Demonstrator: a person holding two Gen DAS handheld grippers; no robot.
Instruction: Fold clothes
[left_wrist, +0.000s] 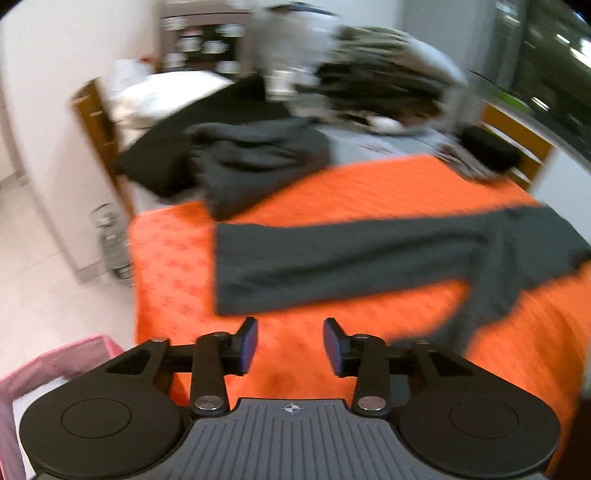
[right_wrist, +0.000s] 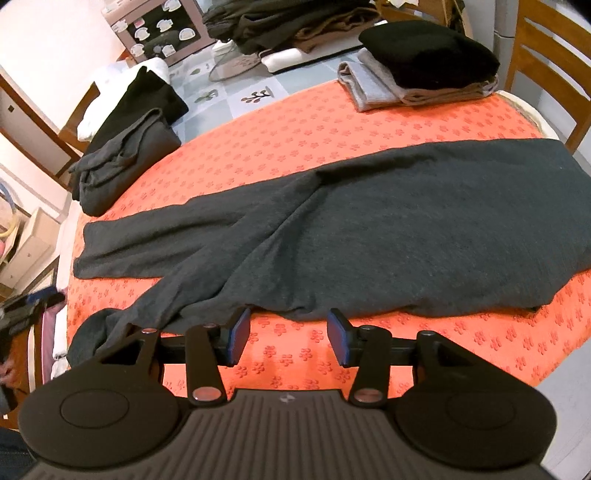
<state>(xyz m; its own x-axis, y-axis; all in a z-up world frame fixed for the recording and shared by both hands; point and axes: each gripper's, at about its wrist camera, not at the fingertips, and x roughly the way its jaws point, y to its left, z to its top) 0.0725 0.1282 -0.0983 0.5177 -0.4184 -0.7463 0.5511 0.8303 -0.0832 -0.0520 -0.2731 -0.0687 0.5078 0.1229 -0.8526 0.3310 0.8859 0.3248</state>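
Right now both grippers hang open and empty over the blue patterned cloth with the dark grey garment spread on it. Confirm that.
Not quite: the cloth is orange, not blue, as the right wrist view shows. The left gripper, right gripper and dark grey garment are as stated.

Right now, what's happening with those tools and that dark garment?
Left tool open, empty. Right tool open, empty. Dark grey garment spread on orange cloth, unfolded. Nothing in the way.

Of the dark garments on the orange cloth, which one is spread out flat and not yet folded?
The long dark grey garment lying across the orange cloth, just ahead of the right gripper. The others sit bunched or stacked at the edges.
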